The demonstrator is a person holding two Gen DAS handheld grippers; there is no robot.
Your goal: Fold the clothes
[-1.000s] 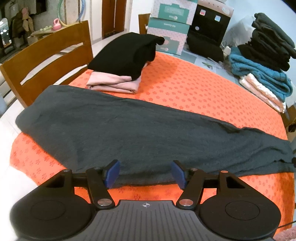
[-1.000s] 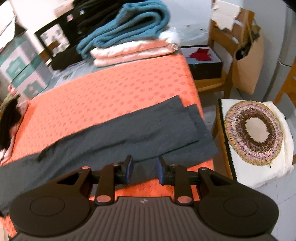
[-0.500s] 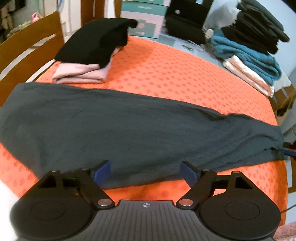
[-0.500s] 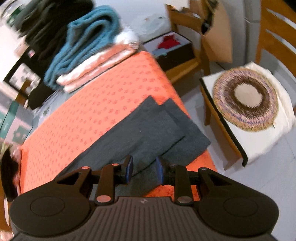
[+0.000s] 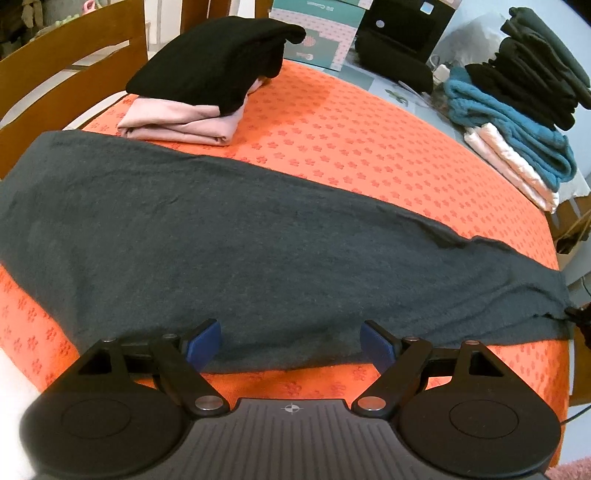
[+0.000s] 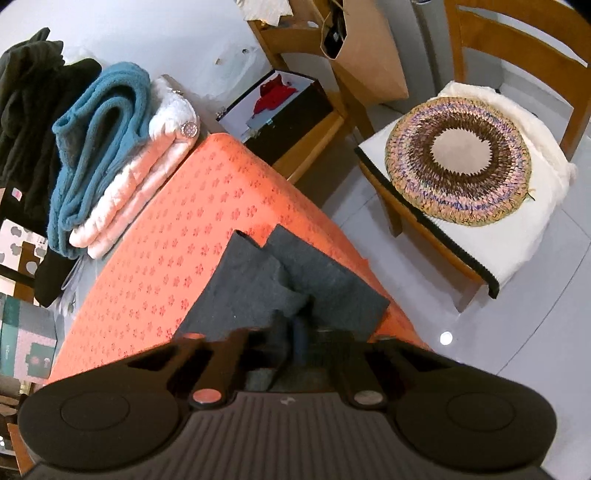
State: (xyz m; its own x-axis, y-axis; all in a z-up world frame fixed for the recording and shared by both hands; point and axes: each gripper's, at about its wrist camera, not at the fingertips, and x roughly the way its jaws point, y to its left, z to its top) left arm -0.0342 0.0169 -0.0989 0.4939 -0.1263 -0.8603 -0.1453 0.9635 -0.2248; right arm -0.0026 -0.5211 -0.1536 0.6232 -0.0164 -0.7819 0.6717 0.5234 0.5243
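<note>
A long dark grey garment lies flat across the orange flower-print table cover, wide end at the left, leg ends at the right. My left gripper hovers over its near edge, open, blue pads wide apart with nothing pinched. In the right wrist view the two leg ends reach the table's corner, and my right gripper is shut on the cloth, which bunches up at its fingers. Its dark tip shows at the garment's right end in the left wrist view.
A folded black and pink pile sits at the back left. A stack of teal, pink and black clothes stands at the back right, with boxes behind. A wooden chair is left; a chair with a round woven cushion is right.
The left jaws spread wider and the gripper sank closer to the garment. The right gripper rolled, moved onto the leg ends and closed on the cloth.
</note>
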